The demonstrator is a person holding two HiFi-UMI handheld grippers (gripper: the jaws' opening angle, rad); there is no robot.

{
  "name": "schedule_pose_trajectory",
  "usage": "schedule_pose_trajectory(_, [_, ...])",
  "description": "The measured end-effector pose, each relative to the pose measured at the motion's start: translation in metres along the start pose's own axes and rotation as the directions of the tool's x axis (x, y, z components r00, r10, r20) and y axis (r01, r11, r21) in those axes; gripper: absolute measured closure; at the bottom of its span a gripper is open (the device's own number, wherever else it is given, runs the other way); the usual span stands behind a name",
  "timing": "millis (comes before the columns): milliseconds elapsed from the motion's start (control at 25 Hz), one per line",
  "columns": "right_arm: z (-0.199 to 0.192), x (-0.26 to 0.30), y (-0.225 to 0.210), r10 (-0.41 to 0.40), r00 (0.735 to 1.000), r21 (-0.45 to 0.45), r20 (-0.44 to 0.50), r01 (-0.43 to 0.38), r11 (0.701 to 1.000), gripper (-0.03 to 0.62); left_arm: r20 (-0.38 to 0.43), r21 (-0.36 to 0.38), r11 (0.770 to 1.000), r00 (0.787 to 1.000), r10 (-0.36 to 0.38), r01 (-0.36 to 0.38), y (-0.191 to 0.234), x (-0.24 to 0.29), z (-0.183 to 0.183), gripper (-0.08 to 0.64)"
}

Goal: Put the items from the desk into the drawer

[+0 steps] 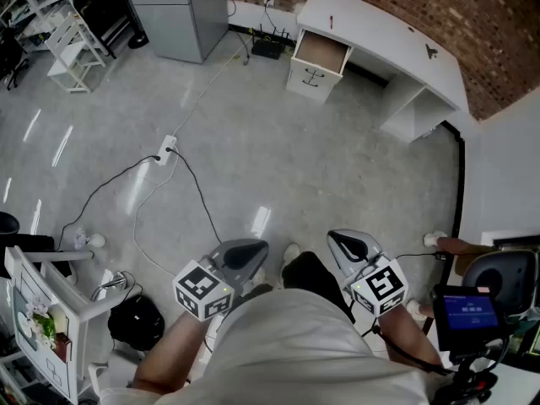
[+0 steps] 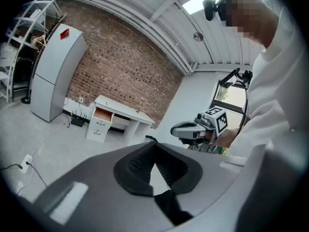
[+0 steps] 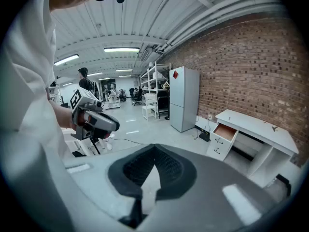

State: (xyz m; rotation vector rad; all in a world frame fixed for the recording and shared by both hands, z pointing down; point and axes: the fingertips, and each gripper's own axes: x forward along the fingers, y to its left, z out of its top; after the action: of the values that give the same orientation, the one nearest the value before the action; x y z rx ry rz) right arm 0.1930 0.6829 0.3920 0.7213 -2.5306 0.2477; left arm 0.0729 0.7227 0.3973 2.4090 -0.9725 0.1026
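Grey concrete floor (image 1: 278, 159) takes up most of the head view. Far left there's a white cart (image 1: 38, 306) with a black bag (image 1: 135, 321) on the floor just beside it. Up in the corner is some white shelving (image 1: 72, 40), then a tall grey fridge (image 1: 173, 7) against the wall.

Moving right, a white power strip (image 1: 166, 150) lies on the floor with thin cables (image 1: 202, 197) looping off it. One of them runs up toward a black router (image 1: 268, 47) by the brick wall. The strip and its cables sit in the open stretch between the person and the desk (nothing else lies on that stretch).

The left gripper (image 2: 153, 140) is held low, close to the person's body. Its jaws are pressed together at the tips with nothing between them. The right gripper (image 3: 154, 147) is just beside it and looks the same: jaws together, empty. Each one shows up in the other's view, side by side and not touching.

Further right and well away from both grippers, the white desk (image 1: 388, 36) stands along the brick wall (image 1: 472, 15). Its top drawer (image 1: 321, 51) is pulled open at the left end. On the desktop are a small red item (image 1: 331, 21) near the drawer end and a small dark item (image 1: 431, 51) toward the other end, too small to identify.

At the far right edge are a small lit screen (image 1: 468, 310) and a dark chair (image 1: 502, 277).
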Motion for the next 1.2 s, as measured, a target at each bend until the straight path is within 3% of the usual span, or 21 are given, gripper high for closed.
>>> schedule_pose_trajectory(200, [0.017, 0.032, -0.031, 0.031, 1.0, -0.013, 0.001, -0.031, 0.999, 0.591, 0.011, 0.008, 0.999, 0.999, 0.039, -0.039, 0.033, 0.015, 0.021, 0.554])
schedule_pose_trajectory(520, [0.074, 0.119, -0.123, 0.112, 0.992, -0.024, 0.052, -0.111, 0.994, 0.591, -0.012, 0.0, 0.992, 0.992, 0.123, -0.123, 0.113, 0.062, 0.083, 0.554])
schedule_pose_trajectory(800, [0.107, 0.182, -0.248, 0.128, 0.987, -0.023, 0.096, -0.126, 0.992, 0.555, 0.004, 0.062, 0.985, 0.987, 0.161, -0.161, 0.184, 0.158, 0.169, 0.554])
schedule_pose_trajectory(1040, [0.129, 0.22, -0.281, 0.086, 0.992, 0.014, 0.091, -0.087, 0.996, 0.524, 0.01, 0.058, 0.99, 0.992, 0.127, -0.127, 0.22, 0.173, 0.199, 0.534])
schedule_pose_trajectory(1200, [0.142, 0.271, -0.314, 0.04, 0.997, 0.025, 0.068, -0.041, 0.999, 0.488, 0.003, 0.059, 0.994, 0.996, 0.093, -0.093, 0.284, 0.185, 0.221, 0.525])
